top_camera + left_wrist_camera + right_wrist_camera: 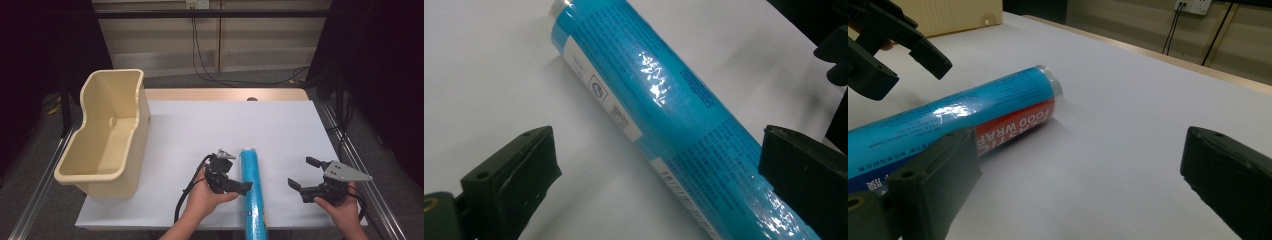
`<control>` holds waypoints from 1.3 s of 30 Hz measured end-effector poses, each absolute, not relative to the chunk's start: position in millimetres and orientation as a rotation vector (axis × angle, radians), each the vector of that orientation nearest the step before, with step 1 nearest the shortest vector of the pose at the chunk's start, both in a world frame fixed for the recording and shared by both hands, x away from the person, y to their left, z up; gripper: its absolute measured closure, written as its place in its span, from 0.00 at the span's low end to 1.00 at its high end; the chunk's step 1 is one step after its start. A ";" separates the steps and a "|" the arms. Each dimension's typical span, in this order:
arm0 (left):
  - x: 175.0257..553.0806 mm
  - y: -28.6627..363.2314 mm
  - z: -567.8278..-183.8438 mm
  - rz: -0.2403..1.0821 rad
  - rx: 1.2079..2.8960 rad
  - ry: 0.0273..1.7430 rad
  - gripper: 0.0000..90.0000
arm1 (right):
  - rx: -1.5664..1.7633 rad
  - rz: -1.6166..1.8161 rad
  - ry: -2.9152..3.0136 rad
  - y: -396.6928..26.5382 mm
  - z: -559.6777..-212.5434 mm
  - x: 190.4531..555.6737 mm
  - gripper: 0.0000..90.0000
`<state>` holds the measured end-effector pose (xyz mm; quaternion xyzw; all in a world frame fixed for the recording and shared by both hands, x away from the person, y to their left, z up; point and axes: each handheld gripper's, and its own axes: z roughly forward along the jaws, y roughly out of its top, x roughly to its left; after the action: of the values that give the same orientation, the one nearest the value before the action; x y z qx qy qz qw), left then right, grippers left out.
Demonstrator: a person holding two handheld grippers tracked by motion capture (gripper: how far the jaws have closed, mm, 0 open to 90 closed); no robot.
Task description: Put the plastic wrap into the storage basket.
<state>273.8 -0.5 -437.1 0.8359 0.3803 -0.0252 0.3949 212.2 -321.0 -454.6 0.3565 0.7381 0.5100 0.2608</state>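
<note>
Forearms reach in low, one hand-held gripper each, flanking a roll.

Largest, the white counter (280, 130) carries a beige bin (107, 132) at its left edge. Blue food-wrap roll (251, 192) lies flat, likely the intended pickup; left hand-held gripper (239, 186) gapes astride it, right hand-held gripper (302, 172) waits released nearby.
</note>
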 end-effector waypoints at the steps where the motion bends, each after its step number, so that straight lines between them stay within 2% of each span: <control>1: 273.9 -1.7 -437.4 -0.061 2.127 0.966 0.02 | 0.965 1.381 1.998 -321.0 -454.6 212.2 0.02; 20: 267.0 -34.5 -447.9 -0.145 2.168 0.993 0.00 | 0.961 1.369 1.999 -320.8 -454.5 211.8 0.02; 39: 265.8 -43.1 -457.0 -0.166 2.225 1.023 0.00 | 0.957 1.356 2.006 -319.2 -455.2 212.2 0.02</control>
<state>265.8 -43.1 -457.0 0.8535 0.3924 -0.0639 0.3370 212.2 -319.2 -455.2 0.3544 0.7427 0.5022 0.2656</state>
